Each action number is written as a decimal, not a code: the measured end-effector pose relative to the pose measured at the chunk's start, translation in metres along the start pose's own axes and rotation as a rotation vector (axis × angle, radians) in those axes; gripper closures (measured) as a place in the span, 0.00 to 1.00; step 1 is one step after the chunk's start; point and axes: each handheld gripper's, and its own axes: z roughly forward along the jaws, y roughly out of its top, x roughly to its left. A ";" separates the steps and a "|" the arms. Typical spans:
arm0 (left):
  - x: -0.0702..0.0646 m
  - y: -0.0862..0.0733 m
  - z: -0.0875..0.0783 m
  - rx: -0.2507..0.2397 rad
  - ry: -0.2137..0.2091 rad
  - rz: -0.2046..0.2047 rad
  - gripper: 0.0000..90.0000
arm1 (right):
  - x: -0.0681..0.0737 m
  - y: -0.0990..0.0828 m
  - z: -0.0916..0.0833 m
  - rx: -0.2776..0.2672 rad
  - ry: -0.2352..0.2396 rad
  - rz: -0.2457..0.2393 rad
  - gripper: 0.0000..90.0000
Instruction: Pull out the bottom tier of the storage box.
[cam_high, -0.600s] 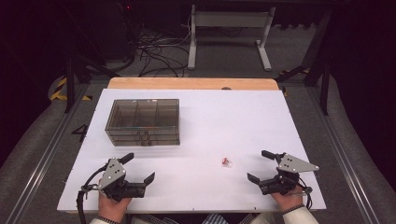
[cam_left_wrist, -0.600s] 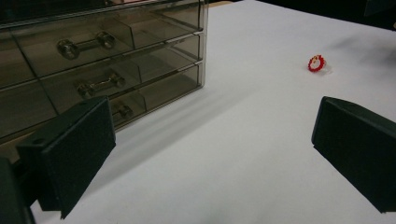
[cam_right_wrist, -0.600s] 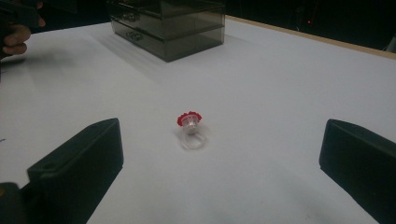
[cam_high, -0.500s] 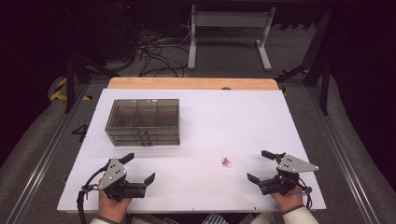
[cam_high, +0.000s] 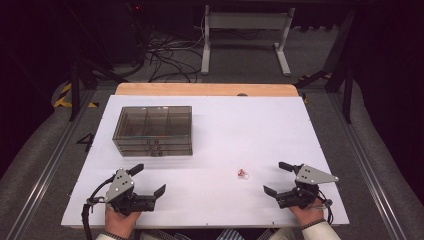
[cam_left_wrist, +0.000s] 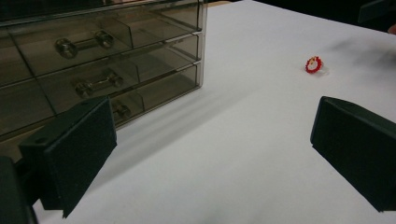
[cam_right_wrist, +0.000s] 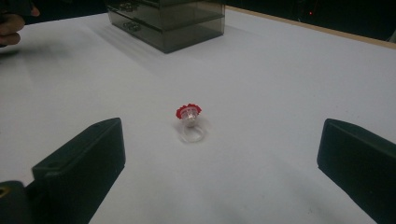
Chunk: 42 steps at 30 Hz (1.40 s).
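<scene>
A smoky clear drawer box (cam_high: 152, 130) with three drawers stands on the white tabletop (cam_high: 250, 125) at the left middle. A small clear ring with a red flower top (cam_high: 242, 173) lies to the right of centre. My left gripper (cam_high: 147, 180) rests near the front left edge, open and holding nothing. In the left gripper view the drawer box (cam_left_wrist: 93, 60) is close at the left and the ring (cam_left_wrist: 314, 64) lies far off to the right. My right gripper (cam_high: 278, 178) sits at the front right, open. The ring (cam_right_wrist: 189, 119) lies just ahead of its jaws, apart from them.
A wooden strip (cam_high: 205, 89) borders the table's far edge. Beyond it are a grey stand (cam_high: 245, 35) and cables (cam_high: 165, 55) on the floor. Metal rails (cam_high: 45, 160) run along both sides. The other hand (cam_right_wrist: 11, 23) shows at the right gripper view's top left.
</scene>
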 end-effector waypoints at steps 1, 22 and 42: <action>0.000 0.000 0.000 0.000 0.001 -0.004 0.01 | 0.000 0.000 0.000 0.000 0.000 0.000 0.02; 0.009 0.018 0.008 0.029 -0.001 0.024 0.04 | -0.001 -0.003 0.001 0.003 0.008 0.021 0.02; 0.016 0.036 0.027 0.032 -0.027 0.035 0.04 | 0.000 -0.004 0.002 0.008 0.000 0.025 0.02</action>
